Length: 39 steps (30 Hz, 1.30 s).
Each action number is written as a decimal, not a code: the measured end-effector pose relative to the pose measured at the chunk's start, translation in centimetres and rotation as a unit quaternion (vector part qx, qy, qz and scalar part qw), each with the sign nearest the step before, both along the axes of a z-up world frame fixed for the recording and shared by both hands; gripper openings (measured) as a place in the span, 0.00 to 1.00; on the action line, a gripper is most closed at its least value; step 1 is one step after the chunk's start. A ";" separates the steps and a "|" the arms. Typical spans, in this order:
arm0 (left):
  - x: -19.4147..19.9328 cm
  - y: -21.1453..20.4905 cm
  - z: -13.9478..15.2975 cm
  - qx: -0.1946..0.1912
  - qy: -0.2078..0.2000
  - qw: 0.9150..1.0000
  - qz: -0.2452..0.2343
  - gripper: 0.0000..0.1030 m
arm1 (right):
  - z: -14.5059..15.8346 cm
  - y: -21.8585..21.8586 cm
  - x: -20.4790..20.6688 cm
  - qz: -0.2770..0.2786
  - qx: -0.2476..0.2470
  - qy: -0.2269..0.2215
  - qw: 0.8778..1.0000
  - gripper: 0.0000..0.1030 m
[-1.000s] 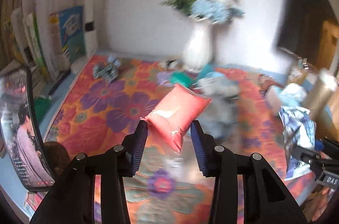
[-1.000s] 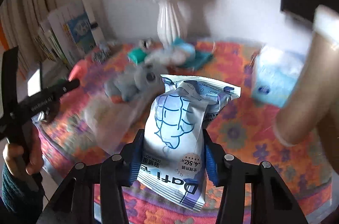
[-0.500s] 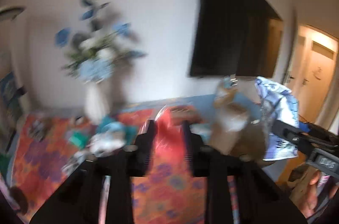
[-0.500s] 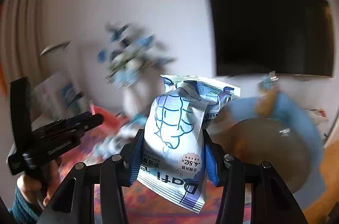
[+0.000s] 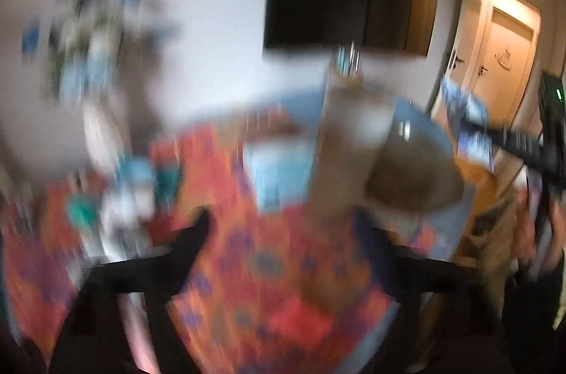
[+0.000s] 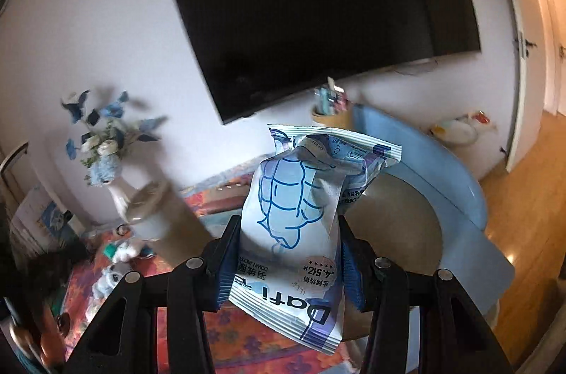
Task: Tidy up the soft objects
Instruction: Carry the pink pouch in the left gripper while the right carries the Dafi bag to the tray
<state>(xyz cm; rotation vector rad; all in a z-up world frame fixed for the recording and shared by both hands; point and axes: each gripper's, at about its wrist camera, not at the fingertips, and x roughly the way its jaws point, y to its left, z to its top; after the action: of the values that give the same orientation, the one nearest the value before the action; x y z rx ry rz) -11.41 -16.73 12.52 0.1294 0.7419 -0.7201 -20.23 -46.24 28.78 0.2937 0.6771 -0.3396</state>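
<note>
Left gripper (image 5: 283,232) spread wide, jaws just opened, nothing between them; red pouch (image 5: 300,324) lies below them on the counter (image 5: 230,162), let go beside the brown basket (image 5: 414,176) ahead-right. A second ago it was pinched. Right gripper (image 6: 288,264) pinches the white-blue packet (image 6: 297,218) upright, basket (image 6: 399,218) just behind it, likely next drop.

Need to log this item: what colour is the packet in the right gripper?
White packet with blue line drawing and purple-blue lettering; clearest in the right wrist view.
</note>
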 end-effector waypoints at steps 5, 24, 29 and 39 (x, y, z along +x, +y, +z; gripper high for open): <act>-1.2 0.1 -8.3 0.063 0.135 0.989 -0.006 0.88 | -2.8 -0.9 -0.1 -0.002 0.043 0.007 0.999 0.48; -6.2 -4.8 -7.3 0.085 0.068 0.994 -0.014 0.32 | -4.0 -1.4 -1.5 -0.013 0.050 0.013 0.999 0.48; -8.8 -9.3 0.3 0.020 0.004 0.997 -0.077 0.32 | -1.9 -2.2 -2.3 -0.024 0.047 -0.012 0.999 0.48; -8.3 -21.0 3.7 -0.021 -0.044 0.992 -0.116 0.32 | 1.9 -7.5 -1.5 -0.071 0.040 0.011 0.997 0.48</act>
<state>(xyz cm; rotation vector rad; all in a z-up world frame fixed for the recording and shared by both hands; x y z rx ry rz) -19.75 -37.73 16.27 0.2092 0.6321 -0.9443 -21.70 -53.78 30.71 0.4150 0.6940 -0.4521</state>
